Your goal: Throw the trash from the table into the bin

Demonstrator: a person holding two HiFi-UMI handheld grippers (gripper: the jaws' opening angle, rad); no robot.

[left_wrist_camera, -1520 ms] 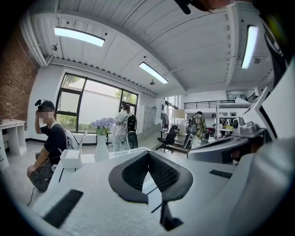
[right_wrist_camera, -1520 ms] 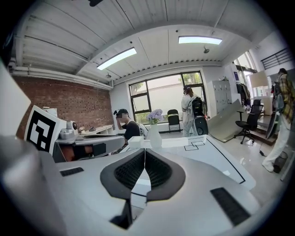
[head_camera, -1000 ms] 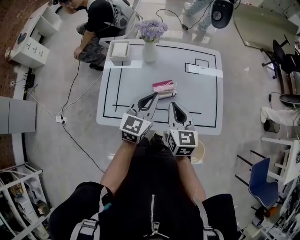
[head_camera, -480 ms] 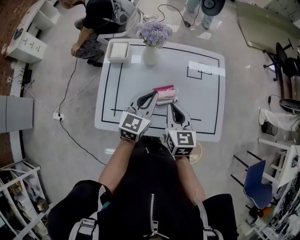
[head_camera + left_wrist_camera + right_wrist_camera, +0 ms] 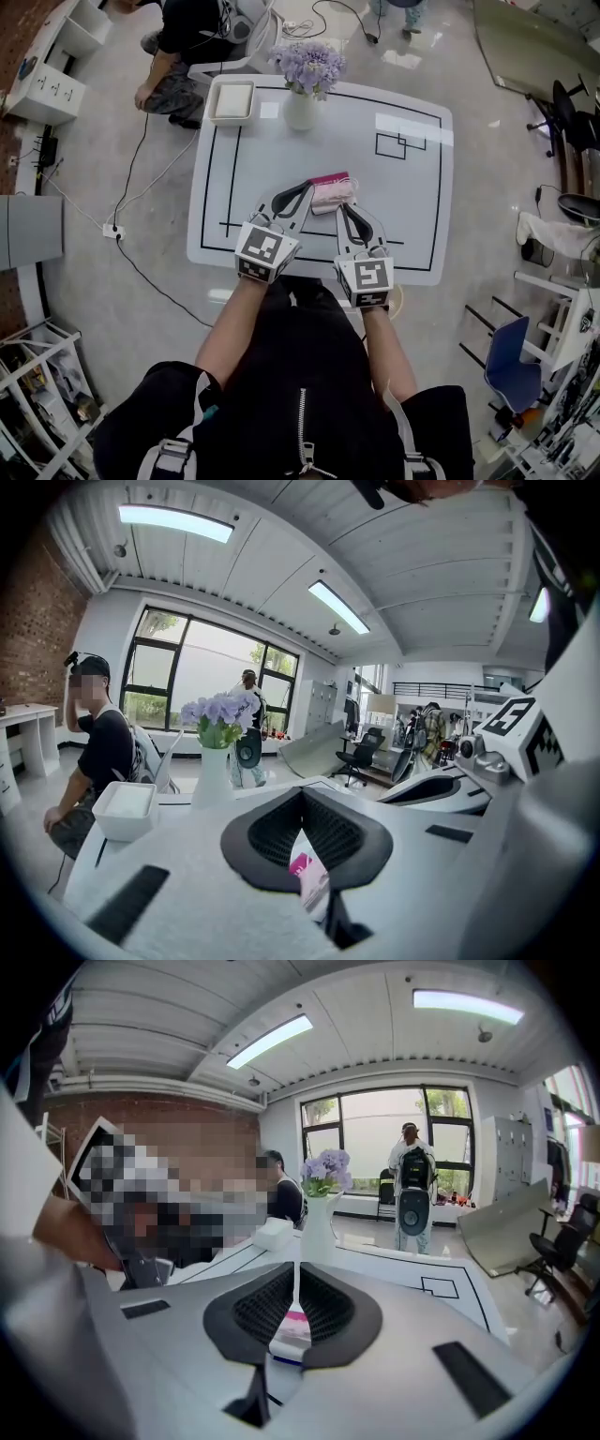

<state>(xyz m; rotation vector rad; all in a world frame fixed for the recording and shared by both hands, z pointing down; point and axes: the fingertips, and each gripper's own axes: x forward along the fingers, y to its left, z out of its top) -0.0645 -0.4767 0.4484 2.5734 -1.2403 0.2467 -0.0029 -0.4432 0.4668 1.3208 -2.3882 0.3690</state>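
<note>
A pink and white packet [image 5: 333, 194] lies flat near the middle of the white table [image 5: 403, 202]. My left gripper [image 5: 307, 190] is shut and empty, its tip just left of the packet. My right gripper [image 5: 345, 208] is also shut and empty, its tip at the packet's near edge. In the left gripper view the packet [image 5: 307, 874] shows low through the gap behind the shut jaws [image 5: 302, 791]. The right gripper view shows the packet [image 5: 291, 1330] straight ahead below its closed tips [image 5: 296, 1265]. A round beige bin [image 5: 401, 304] peeks out by the table's near edge, mostly hidden.
A white vase of purple flowers [image 5: 302, 105] and a white box [image 5: 232, 101] stand at the table's far side. A person [image 5: 187, 37] crouches beyond the far left corner. Cables run over the floor at left. A blue chair [image 5: 511, 361] stands at right.
Both grippers have moved forward over the table and lower, closing on the pink packet. Their jaws stay shut.
</note>
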